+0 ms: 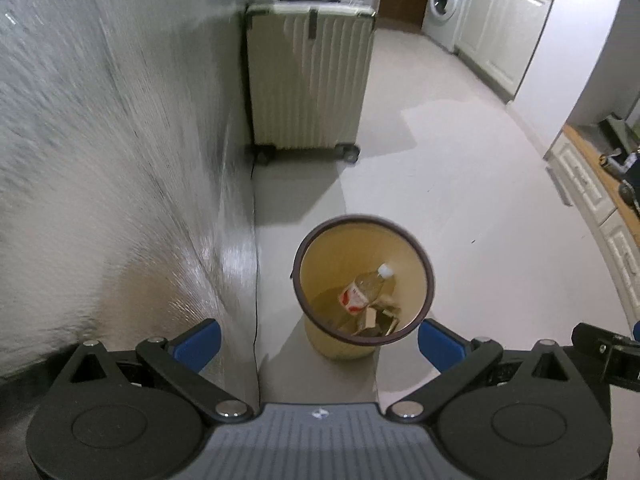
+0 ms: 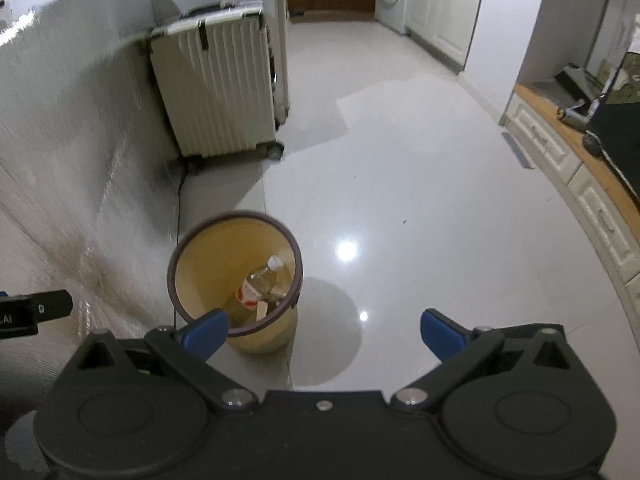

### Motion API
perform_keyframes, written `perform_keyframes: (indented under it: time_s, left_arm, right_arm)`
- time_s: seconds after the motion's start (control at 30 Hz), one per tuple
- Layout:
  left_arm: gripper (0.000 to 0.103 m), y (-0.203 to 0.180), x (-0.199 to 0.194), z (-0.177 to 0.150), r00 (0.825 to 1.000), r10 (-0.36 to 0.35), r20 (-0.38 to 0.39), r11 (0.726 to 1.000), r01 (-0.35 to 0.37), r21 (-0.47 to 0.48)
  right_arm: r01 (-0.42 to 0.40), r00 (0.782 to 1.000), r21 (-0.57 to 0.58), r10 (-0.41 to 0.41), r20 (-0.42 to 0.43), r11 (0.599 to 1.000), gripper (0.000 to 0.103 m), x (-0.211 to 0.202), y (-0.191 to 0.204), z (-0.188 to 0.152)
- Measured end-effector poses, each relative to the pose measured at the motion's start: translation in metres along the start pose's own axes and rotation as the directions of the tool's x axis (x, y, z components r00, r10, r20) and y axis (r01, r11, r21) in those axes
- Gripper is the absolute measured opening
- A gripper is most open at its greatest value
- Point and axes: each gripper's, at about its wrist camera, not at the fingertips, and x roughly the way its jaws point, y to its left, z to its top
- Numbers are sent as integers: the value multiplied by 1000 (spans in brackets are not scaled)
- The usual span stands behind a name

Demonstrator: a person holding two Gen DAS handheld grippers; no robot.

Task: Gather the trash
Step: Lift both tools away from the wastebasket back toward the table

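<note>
Home: washing machine, kitchen cabinets, suitcase by wall, tiled floor.

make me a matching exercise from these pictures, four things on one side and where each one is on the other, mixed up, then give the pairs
Things:
1. plastic bottle
2. suitcase
3. washing machine
4. trash bin

Places:
A. far end of the room, beside white cabinets
B. upright against the wall, behind the bin
C. on the floor, just ahead of both open grippers
D. lying inside the bin with cardboard scraps

Pairs: 1-D, 2-B, 3-A, 4-C
</note>
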Motion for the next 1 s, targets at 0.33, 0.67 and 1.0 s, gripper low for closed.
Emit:
perform_keyframes:
  time_s: [0.33,0.67,1.0]
  left_arm:
    - [103,-18,-81,-6,987,-81,141,995,73,63]
    - [103,-20,-190,8,912,-150,381,986,112,120]
    - [103,31,-276,24,817,-105,567,993,51,110]
  right_arm:
    - [-7,989,36,2,150,999,103,-92,-14,0]
    - [-50,934,39,32,357,998,103,-177,-13,18]
    - [-155,835,-43,154,529,987,103,-231,35,49]
